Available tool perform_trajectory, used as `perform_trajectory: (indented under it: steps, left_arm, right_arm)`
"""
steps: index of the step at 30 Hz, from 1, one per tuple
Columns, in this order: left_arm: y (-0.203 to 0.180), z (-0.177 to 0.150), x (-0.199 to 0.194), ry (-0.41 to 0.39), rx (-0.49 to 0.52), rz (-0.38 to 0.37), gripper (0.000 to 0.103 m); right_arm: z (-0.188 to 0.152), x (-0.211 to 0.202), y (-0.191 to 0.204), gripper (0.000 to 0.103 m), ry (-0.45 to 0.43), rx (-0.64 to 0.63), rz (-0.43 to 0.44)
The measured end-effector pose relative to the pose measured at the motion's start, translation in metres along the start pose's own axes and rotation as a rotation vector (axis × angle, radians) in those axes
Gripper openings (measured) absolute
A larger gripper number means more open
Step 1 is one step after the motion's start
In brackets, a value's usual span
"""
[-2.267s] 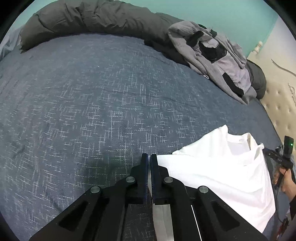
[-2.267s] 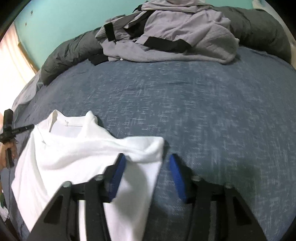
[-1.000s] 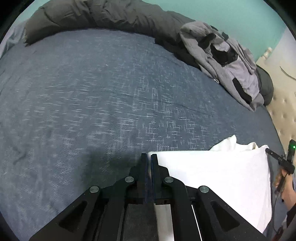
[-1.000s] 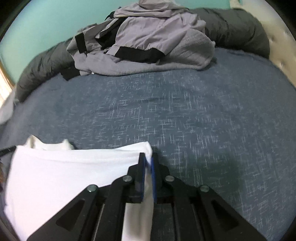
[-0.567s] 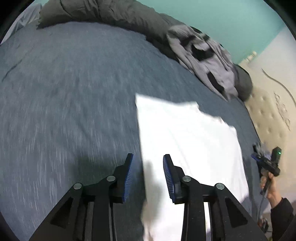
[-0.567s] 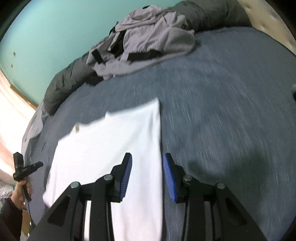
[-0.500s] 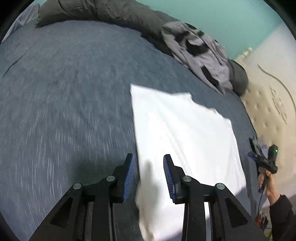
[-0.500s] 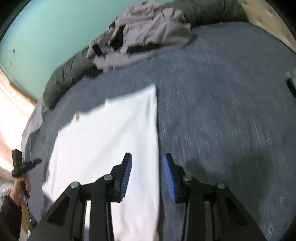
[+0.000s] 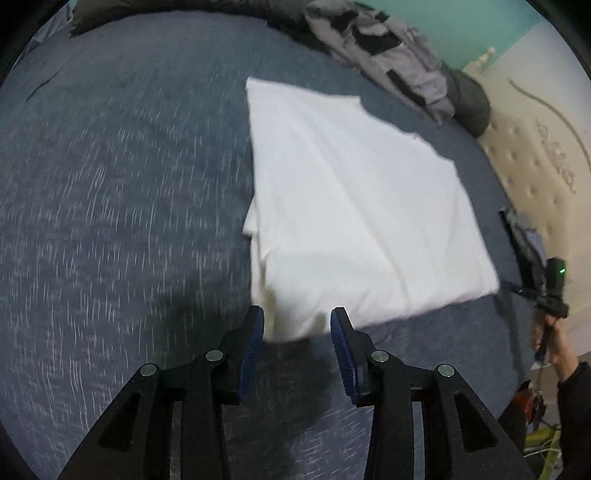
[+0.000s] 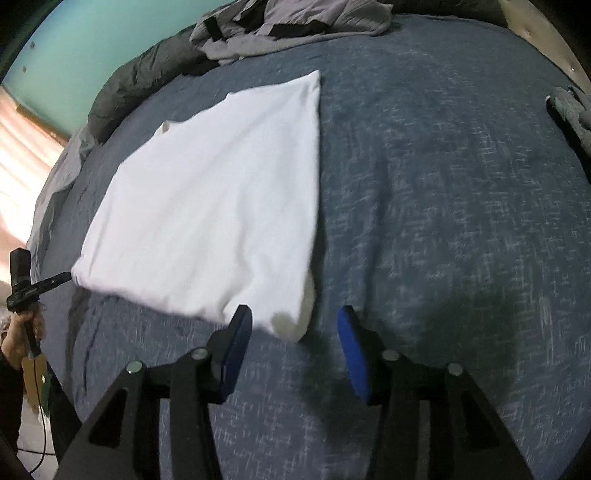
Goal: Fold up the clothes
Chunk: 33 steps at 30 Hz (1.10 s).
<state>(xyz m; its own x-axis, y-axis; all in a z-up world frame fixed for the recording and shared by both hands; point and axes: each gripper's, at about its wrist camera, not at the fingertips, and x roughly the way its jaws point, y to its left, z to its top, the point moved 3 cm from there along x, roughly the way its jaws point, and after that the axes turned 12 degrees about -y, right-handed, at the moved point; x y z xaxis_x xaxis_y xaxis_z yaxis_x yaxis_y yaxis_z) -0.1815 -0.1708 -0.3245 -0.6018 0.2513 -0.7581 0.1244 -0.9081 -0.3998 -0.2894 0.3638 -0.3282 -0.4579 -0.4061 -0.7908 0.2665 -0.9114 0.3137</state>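
On the bed: shirt [image 9: 354, 206] is lying flat on the blue cover [image 9: 110, 184], roughly mid-bed, with a grey pile [image 10: 288, 26] of clothes well apart at the far edge.
Progress: shirt is already lying as a neat rectangle — at least one fold looks done; judging by its width, a further fold or two is probably remaining.
Left over: grey pile is sitting unfolded, so the task as a whole seems far from finished.
Shirt look: white, soft, mostly smooth, with faint creases running lengthwise; a bit of an under layer is poking out at one side edge, and the near corners are lifting slightly off the cover.
Left gripper [image 9: 297, 325]: jaws are opening, with nothing pinched — the near corner of the shirt is lying just beyond the tips, not pressed.
Right gripper [image 10: 293, 328]: jaws are opening too; the other near corner is showing between the fingers, loose and untouched by the pads.
Blur: both views are smearing, so fine edges are hard to tell.
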Motion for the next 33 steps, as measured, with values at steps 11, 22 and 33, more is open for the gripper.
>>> perform_trajectory:
  steps: [11, 22, 33]
  left_arm:
    - [0.007, -0.018, 0.000, 0.020, -0.004, 0.003, 0.042]
    - [0.004, -0.018, 0.012, 0.028, 0.006, 0.029, 0.008]
    - [0.012, -0.014, -0.006, 0.002, 0.042, 0.104, 0.004]
  right_arm:
    - [-0.011, 0.021, 0.011, 0.049, 0.044, -0.069, -0.070]
    - [-0.007, 0.034, 0.031, 0.007, -0.004, -0.147, -0.073]
    - [0.011, -0.002, 0.018, 0.003, -0.155, -0.145, -0.185]
